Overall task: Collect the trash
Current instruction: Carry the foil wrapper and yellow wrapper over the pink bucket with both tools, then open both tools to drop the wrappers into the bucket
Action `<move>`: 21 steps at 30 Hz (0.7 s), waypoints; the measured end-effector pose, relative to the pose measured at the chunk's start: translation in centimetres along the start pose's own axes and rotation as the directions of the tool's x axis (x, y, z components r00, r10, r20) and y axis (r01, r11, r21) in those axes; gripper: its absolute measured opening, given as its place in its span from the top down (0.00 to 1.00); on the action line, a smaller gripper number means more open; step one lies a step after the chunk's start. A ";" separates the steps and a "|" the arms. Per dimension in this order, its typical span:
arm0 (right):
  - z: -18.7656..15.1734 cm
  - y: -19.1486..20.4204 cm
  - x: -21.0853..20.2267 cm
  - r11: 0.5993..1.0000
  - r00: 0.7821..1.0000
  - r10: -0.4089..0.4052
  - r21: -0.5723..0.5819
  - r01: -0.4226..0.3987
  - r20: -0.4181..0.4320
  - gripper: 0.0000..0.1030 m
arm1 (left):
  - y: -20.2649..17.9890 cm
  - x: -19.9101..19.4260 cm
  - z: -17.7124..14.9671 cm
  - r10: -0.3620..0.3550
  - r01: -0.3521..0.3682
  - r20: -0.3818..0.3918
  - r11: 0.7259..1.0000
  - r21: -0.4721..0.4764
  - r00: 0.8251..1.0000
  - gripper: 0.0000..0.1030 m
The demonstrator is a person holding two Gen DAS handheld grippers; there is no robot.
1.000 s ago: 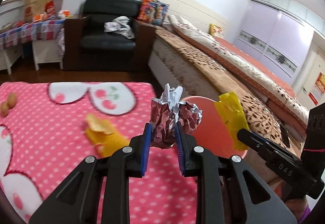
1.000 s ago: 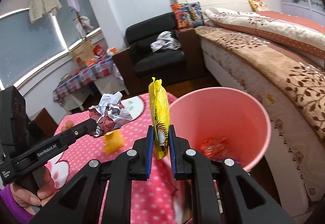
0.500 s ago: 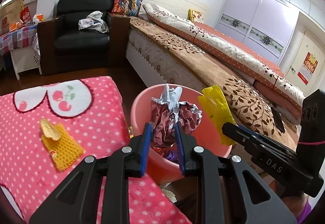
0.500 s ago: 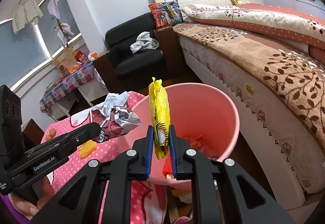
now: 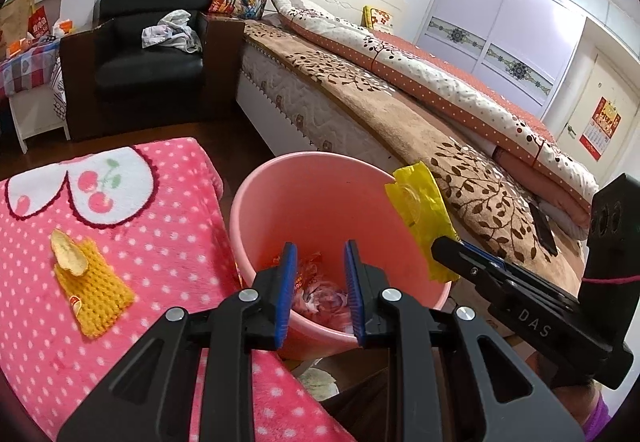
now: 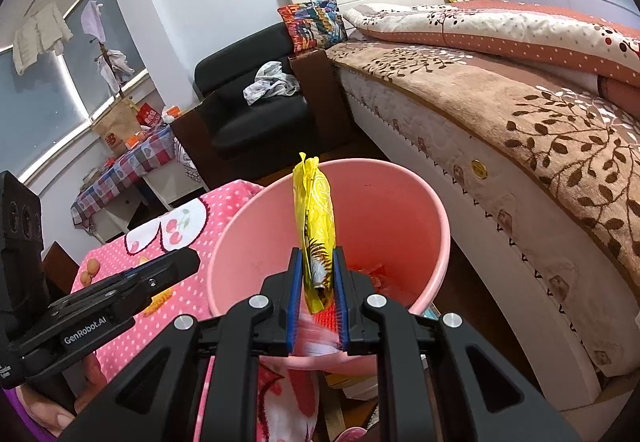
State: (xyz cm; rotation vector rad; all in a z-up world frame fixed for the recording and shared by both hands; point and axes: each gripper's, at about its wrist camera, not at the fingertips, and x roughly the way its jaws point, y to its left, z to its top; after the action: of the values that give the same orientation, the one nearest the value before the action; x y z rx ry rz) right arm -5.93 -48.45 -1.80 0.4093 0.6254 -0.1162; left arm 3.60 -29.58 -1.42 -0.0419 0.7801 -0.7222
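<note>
A pink bin point(image 5: 320, 197) stands between the pink dotted table and the bed. My left gripper point(image 5: 318, 254) hangs over its mouth, open, with nothing between the blue pads. Below it, inside the bin, a blurred crumpled red-and-silver wrapper point(image 5: 320, 298) lies on other trash. My right gripper point(image 6: 316, 258) is shut on a flat yellow snack wrapper point(image 6: 314, 213), held upright above the bin point(image 6: 380, 209). In the left wrist view the right gripper point(image 5: 440, 242) and its yellow wrapper point(image 5: 420, 209) sit over the bin's right rim. The left gripper point(image 6: 188, 262) shows at the left of the right wrist view.
A yellow crocheted mat point(image 5: 94, 298) with a pale peel point(image 5: 68, 254) on it lies on the pink dotted cloth point(image 5: 168, 242). Small brown round things point(image 6: 88, 270) sit near that table's far side. A bed point(image 6: 520, 121) runs along the right; a black armchair point(image 5: 148, 57) stands behind.
Both grippers moved from above the table to over the bin. The crumpled wrapper left the left gripper's jaws and now lies in the bin. The right gripper still holds the yellow wrapper.
</note>
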 end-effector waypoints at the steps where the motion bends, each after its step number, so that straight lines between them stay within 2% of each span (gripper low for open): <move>1: 0.0 -0.1 0.0 1.000 1.000 -0.001 0.001 0.001 0.000 0.86 | 0.0 0.0 0.0 -0.003 0.003 -0.002 1.000 -0.003 1.000 0.77; 5: 0.0 -0.4 0.2 1.000 1.000 -0.005 0.004 0.005 -0.002 0.86 | 0.3 0.3 0.1 -0.007 0.006 -0.020 1.000 -0.020 1.000 0.74; 7: 0.0 -0.4 0.2 1.000 1.000 -0.008 0.005 0.008 -0.002 0.85 | 0.3 0.3 0.0 -0.003 0.002 -0.023 1.000 -0.022 1.000 0.67; 10: 0.0 -0.4 0.2 1.000 1.000 -0.014 0.005 0.014 0.003 0.85 | 0.4 0.1 -0.1 -0.001 0.001 -0.025 1.000 -0.021 1.000 0.65; 13: 0.0 -0.4 0.3 1.000 1.000 -0.022 0.016 0.022 0.003 0.81 | 0.5 -0.1 -0.2 -0.002 0.002 -0.023 1.000 -0.019 1.000 0.61; 14: 0.1 -0.4 0.3 1.000 1.000 -0.023 0.018 0.023 0.002 0.78 | 0.6 -0.2 -0.2 -0.004 0.003 -0.023 1.000 -0.020 1.000 0.61; 15: 0.0 -0.4 0.2 0.999 1.000 -0.027 0.019 0.027 0.004 0.70 | 0.6 -0.3 -0.2 -0.004 0.003 -0.022 1.000 -0.020 1.000 0.61; 17: 0.0 -0.3 0.0 0.999 0.999 -0.029 0.020 0.029 0.013 0.65 | 0.6 -0.4 -0.2 -0.004 0.004 -0.020 1.000 -0.019 1.000 0.61; 21: -0.1 0.2 -0.3 1.000 1.000 -0.023 0.017 0.023 0.017 0.65 | 0.8 -0.7 -0.4 -0.007 0.006 -0.019 1.000 -0.020 1.000 0.61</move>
State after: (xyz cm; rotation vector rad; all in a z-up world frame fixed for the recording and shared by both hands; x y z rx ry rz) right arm -6.15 -48.26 -1.65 0.4168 0.6129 -0.1470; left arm 3.48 -28.41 -1.50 -0.0561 0.8056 -0.7216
